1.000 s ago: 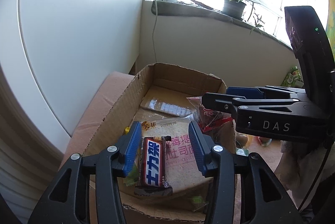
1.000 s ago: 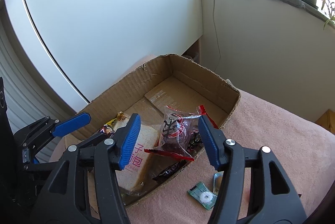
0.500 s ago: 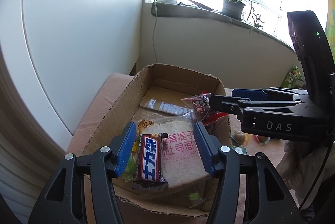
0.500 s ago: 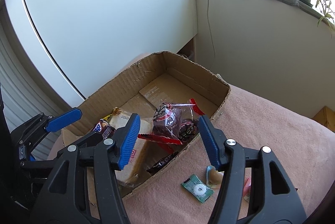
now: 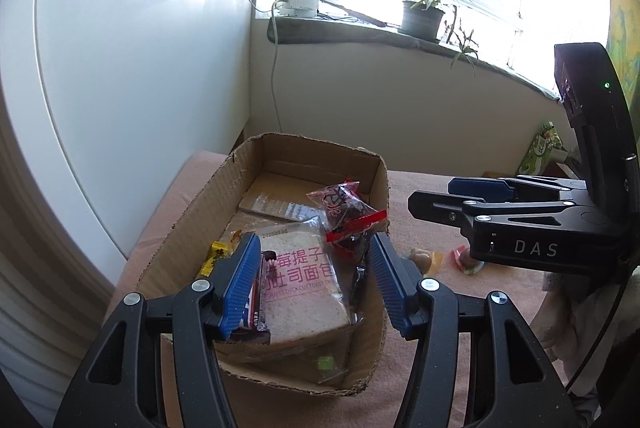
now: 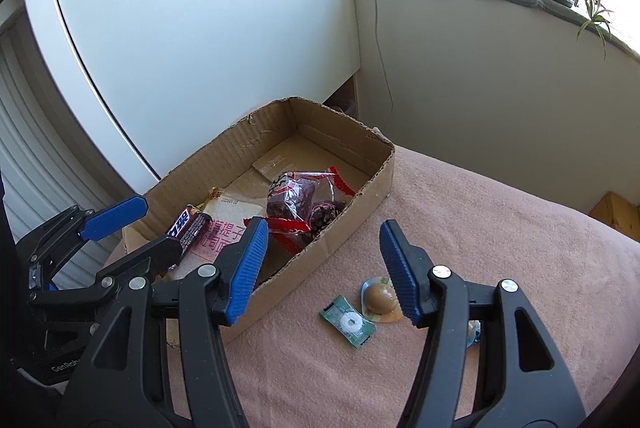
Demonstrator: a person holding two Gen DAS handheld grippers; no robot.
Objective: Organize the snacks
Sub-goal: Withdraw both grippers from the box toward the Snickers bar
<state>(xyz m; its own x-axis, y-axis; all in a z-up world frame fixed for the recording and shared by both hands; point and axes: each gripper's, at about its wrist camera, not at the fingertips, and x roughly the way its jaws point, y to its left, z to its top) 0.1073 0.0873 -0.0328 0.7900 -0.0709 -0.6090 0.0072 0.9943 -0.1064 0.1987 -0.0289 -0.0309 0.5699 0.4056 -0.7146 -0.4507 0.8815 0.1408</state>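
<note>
One pink cloth (image 6: 500, 228) covers the table and fills the lower right of the right wrist view. One cardboard box (image 6: 340, 232) sits on it at the centre of both views, open at the top.

The box holds four snacks that can be counted. The largest is one bag of sliced bread (image 5: 300, 288) with pink print, lying flat in the near half. One clear bag of dark sweets (image 6: 304, 204) with red ends rests on the bread's right edge, against the box's right wall. One chocolate bar (image 6: 188, 226) in a dark wrapper lies along the bread's left side. One small yellow packet (image 5: 214, 258) shows at the left of the bread.

The left gripper (image 5: 312, 288) hangs over the near end of the box, its jaws spread wide with the bread between them, holding nothing. The right gripper (image 6: 324, 268) is at lower centre of its own view, jaws likewise spread and holding nothing, over the cloth just right of the box.

Two small sweets lie on the cloth between its fingers: one green packet (image 6: 348, 320) and one brown round sweet (image 6: 380, 298), touching each other. A further wrapped piece behind the right finger is mostly hidden.
</note>
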